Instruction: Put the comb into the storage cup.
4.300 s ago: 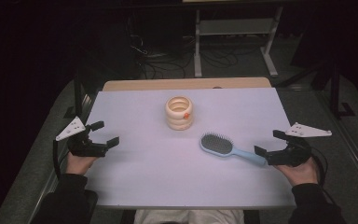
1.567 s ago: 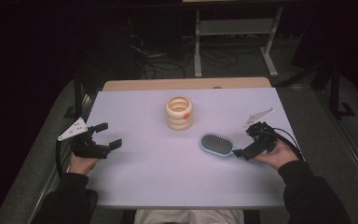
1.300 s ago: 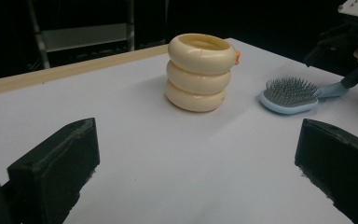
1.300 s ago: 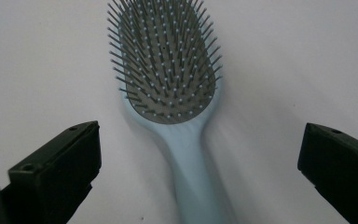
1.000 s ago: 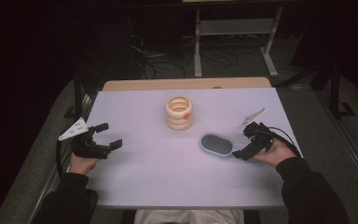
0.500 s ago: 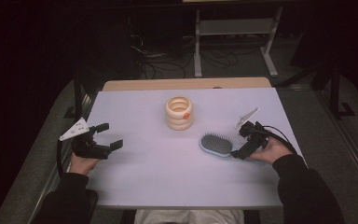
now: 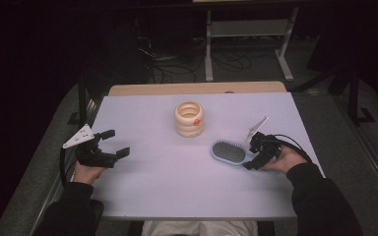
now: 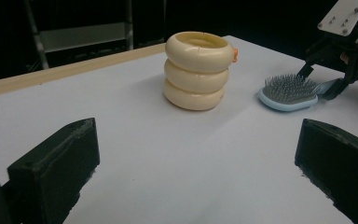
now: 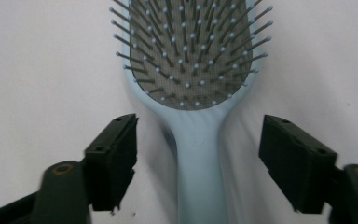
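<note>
Right gripper (image 9: 198, 158) straddles the handle of the light-blue hairbrush (image 9: 191, 84); its jaws have just been closing, with the handle between them, but bare table shows on both sides of the handle in the right gripper view, so the pads do not yet press on it. Released, then, not yet a grasp.

Key relation: brush's long axis runs straight ahead of the gripper, in line with its reach. Handle nearest, roughly centred between the two jaws, a little closer to the left-hand one in that view. Bristle head lies beyond the jaw tips, bristles up. Brush lies flat on the white table (image 7: 167, 187).

High view: right gripper (image 7: 256, 155) sits at the handle end of the hairbrush (image 7: 229, 152), head pointing away from the hand toward the table's middle. Cream ringed holder (image 7: 189, 118) stands past the brush head and off to one side, apart from it.

Left gripper (image 7: 109, 145) hangs open and empty, well apart from the brush, across the table. Right hand is plainly the nearer one.

Judgement: further closing should take the handle squarely; the slight offset may nudge it sideways first.
</note>
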The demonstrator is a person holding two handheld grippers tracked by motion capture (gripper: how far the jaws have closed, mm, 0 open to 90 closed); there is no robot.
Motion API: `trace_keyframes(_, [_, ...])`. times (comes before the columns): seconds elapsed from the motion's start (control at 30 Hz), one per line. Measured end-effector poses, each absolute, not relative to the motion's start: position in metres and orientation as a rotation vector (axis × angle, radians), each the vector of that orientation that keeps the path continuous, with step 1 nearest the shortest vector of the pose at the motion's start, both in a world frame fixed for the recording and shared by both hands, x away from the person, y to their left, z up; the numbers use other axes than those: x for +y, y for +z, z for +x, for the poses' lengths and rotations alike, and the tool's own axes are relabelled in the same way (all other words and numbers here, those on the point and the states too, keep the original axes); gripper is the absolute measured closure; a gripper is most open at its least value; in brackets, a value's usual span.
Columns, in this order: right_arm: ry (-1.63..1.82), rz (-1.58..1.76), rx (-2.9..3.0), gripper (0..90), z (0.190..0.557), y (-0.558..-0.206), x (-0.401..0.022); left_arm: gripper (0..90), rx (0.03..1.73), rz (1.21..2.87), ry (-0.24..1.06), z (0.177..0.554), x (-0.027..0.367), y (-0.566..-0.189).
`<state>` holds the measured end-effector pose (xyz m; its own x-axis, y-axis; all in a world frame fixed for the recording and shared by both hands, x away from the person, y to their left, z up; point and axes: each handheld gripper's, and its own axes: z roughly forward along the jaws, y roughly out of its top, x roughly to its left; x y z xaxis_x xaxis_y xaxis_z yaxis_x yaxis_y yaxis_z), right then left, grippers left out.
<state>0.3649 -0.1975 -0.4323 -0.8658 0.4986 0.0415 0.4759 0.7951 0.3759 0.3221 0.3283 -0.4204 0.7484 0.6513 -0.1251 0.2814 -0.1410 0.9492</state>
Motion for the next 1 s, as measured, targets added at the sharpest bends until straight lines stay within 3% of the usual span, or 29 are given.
trace_keyframes(0.47, [0.537, 0.742, 2.927, 62.8, 0.3626, -0.4355, -0.1954, 0.0, 0.741, 1.730, 0.378, 0.3221, 0.3281, -0.4205])
trace_keyframes(1.0, [0.585, 0.723, 2.903, 67.6, 0.3603, -0.4343, -0.2003, 0.0, 0.740, 1.733, 0.375, 0.3221, 0.3279, -0.4205])
